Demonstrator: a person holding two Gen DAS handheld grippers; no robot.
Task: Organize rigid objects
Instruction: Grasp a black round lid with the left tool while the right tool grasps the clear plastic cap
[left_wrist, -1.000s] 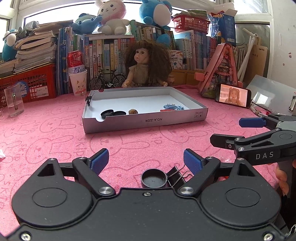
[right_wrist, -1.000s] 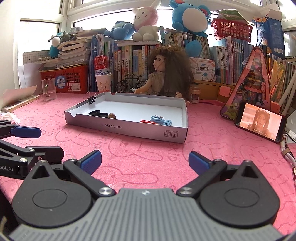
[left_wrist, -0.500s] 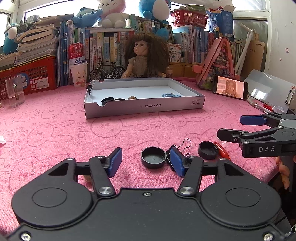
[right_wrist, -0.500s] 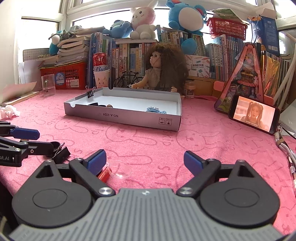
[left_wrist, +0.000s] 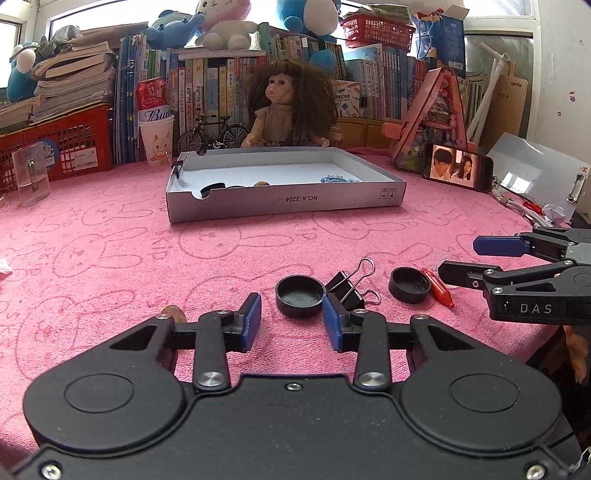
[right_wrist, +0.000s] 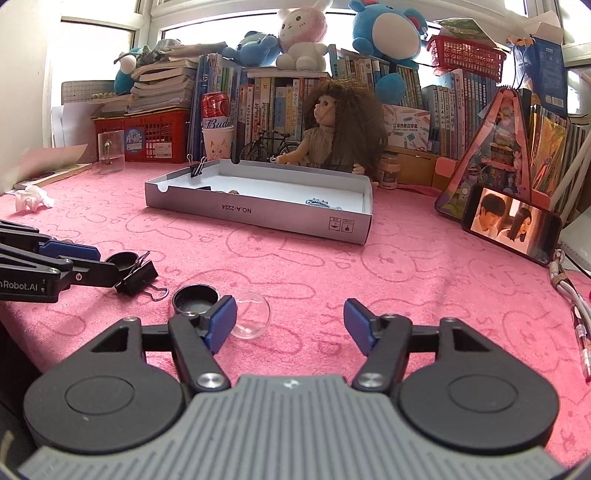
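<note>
Left claw (left_wrist: 291, 314) closing, nothing gripped; right claw (right_wrist: 290, 321) also narrowing, half-hides black cap (right_wrist: 195, 297).

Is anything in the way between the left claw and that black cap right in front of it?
No. The black cap sits just ahead of the left claw, only pink cloth between them. A binder clip lies beside the cap, touching it.

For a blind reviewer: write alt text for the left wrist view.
The left claw, jaws apart, straddles the near edge of a round black plastic cap on pink bunny-print cloth. A black metal binder clip lies beside it; a shallow grey cardboard tray sits beyond.
</note>
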